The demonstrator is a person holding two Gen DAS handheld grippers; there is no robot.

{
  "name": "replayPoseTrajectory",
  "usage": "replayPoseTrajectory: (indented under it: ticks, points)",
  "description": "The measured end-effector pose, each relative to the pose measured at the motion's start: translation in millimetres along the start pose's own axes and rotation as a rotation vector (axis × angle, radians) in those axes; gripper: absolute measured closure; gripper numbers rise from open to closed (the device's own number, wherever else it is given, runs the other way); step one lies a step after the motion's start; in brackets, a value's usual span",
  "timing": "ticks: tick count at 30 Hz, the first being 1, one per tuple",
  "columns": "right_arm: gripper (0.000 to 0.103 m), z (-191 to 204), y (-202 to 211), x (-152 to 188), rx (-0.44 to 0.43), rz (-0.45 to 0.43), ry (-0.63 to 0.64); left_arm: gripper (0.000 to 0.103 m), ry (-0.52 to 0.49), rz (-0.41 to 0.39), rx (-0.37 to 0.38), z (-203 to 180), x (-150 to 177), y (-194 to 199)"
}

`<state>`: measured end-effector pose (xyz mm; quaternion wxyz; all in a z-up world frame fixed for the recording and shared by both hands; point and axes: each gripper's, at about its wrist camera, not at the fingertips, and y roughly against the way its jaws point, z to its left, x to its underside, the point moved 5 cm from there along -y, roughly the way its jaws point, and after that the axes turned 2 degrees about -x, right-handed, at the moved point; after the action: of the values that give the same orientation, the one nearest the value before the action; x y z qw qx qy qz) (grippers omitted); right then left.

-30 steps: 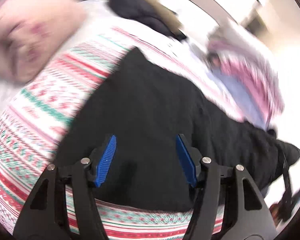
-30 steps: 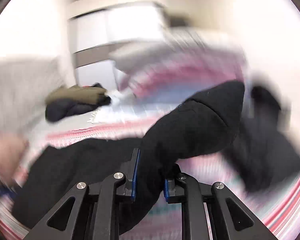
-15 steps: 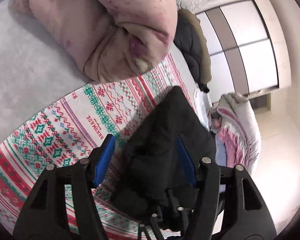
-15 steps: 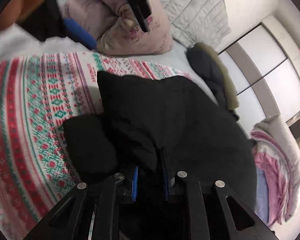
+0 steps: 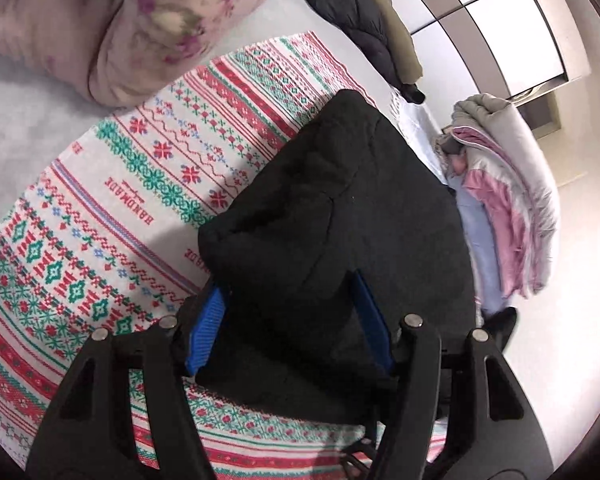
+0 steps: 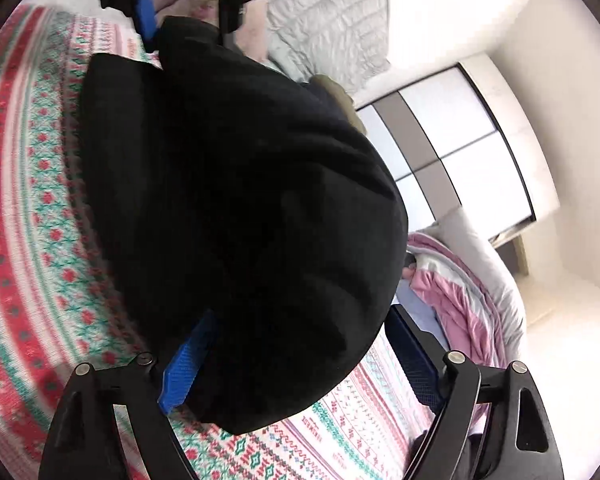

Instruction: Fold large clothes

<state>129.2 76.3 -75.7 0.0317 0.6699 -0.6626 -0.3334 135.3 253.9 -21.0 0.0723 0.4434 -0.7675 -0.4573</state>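
A bed [image 5: 16,128] with a grey sheet carries a patterned blanket [image 5: 100,248] (red and green), a pink pillow [image 5: 112,28] at upper left, and a dark jacket [image 5: 364,28] at top centre.

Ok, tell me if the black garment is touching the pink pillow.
Apart. In the left wrist view the black garment lies on the patterned blanket, and a wide band of blanket shows between it and the pink pillow.

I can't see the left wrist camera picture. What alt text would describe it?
A folded black fleece garment lies on a red, green and white patterned knit blanket, between the open blue-padded fingers of the left gripper. A pink floral pillow sits beyond.
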Motion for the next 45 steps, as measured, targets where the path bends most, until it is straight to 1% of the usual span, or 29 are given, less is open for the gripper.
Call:
replayPoseTrajectory:
  ticks: [1, 2, 3, 5, 6, 8, 9, 10, 11, 13, 16, 19, 20, 21, 22, 23, 25, 26, 28, 32, 33, 36, 37, 38, 39, 40, 41, 42, 45]
  points:
    - [0.039, -4, 0, -3, 0.012, 0.007, -0.022, 0.041, -0.025, -0.007, -0.022, -4, 2, -1]
    - [0.048, -7, -2, -5, 0.027, 0.037, -0.031, 0.045, -0.051, -0.016, -0.039, -8, 4, -1]
    - [0.051, -9, -7, -7, 0.022, 0.047, -0.034, 0.046, -0.073, -0.025, -0.051, -10, 6, 0]
    - [0.06, -12, -10, -2, 0.013, 0.089, -0.031, 0.05, -0.115, -0.038, -0.075, -17, 11, 3]
    - [0.061, -11, -8, 3, 0.021, 0.11, -0.006, 0.051, -0.141, -0.035, -0.087, -21, 16, 4]
    - [0.062, -4, -7, 19, 0.022, 0.134, 0.043, 0.052, -0.231, -0.032, -0.152, -30, 28, 3]
    - [0.062, -2, -19, 34, 0.022, 0.139, 0.063, 0.052, -0.282, -0.039, -0.204, -35, 34, 1]
    - [0.063, 3, -19, 37, 0.025, 0.138, 0.087, 0.052, -0.342, -0.036, -0.271, -39, 42, -3]
    - [0.063, 6, -17, 41, 0.03, 0.133, 0.108, 0.052, -0.364, -0.023, -0.299, -38, 48, -5]
    - [0.063, 4, -17, 44, 0.018, 0.121, 0.12, 0.055, -0.36, 0.007, -0.287, -34, 52, -3]
    - [0.064, 5, -18, 56, -0.009, 0.084, 0.125, 0.061, -0.327, 0.053, -0.229, -24, 54, 2]
    - [0.064, 11, -18, 64, -0.017, 0.054, 0.114, 0.066, -0.317, 0.076, -0.182, -23, 55, 3]
    - [0.064, 8, -20, 63, -0.021, 0.049, 0.109, 0.072, -0.284, 0.09, -0.124, -20, 52, 5]
    - [0.064, 7, -19, 63, -0.029, 0.041, 0.106, 0.073, -0.257, 0.099, -0.086, -19, 51, 9]
    - [0.064, 1, -24, 65, -0.043, 0.032, 0.082, 0.073, -0.214, 0.109, -0.024, -16, 46, 13]
    - [0.064, -3, -23, 65, -0.061, 0.02, 0.047, 0.073, -0.197, 0.111, 0.012, -16, 44, 16]
    - [0.064, -6, -21, 67, -0.075, 0.003, 0.023, 0.072, -0.171, 0.1, 0.046, -15, 39, 19]
    - [0.064, -9, -22, 68, -0.088, -0.001, 0.0, 0.069, -0.158, 0.095, 0.048, -16, 39, 20]
    - [0.064, -13, -19, 67, -0.109, -0.003, -0.037, 0.063, -0.155, 0.075, 0.02, -18, 37, 23]
    - [0.064, -14, -20, 65, -0.111, 0.012, -0.06, 0.049, -0.161, -0.032, -0.039, -16, 25, 35]
    - [0.064, -22, -26, 66, -0.118, 0.016, -0.076, 0.048, -0.155, -0.046, -0.04, -15, 22, 36]
    - [0.06, -23, -26, 64, -0.124, 0.036, -0.116, 0.046, -0.164, -0.037, -0.042, -15, 16, 27]
    - [0.054, -27, -30, 63, -0.112, 0.047, -0.119, 0.044, -0.181, -0.038, -0.06, -18, 15, 22]
    - [0.045, -28, -31, 61, -0.091, 0.053, -0.116, 0.042, -0.19, -0.041, -0.071, -19, 16, 19]
    - [0.039, -26, -30, 58, -0.047, 0.058, -0.103, 0.041, -0.196, -0.043, -0.088, -21, 15, 14]
    - [0.027, -26, -30, 55, 0.008, 0.061, -0.082, 0.041, -0.194, -0.045, -0.1, -22, 14, 10]
    - [0.022, -25, -29, 52, 0.056, 0.059, -0.061, 0.041, -0.189, -0.047, -0.108, -22, 15, 10]
    - [0.022, -23, -29, 49, 0.089, 0.054, -0.038, 0.041, -0.186, -0.05, -0.115, -22, 14, 9]
    - [0.022, -13, -30, 40, 0.131, 0.04, 0.018, 0.044, -0.204, -0.052, -0.148, -24, 15, 5]
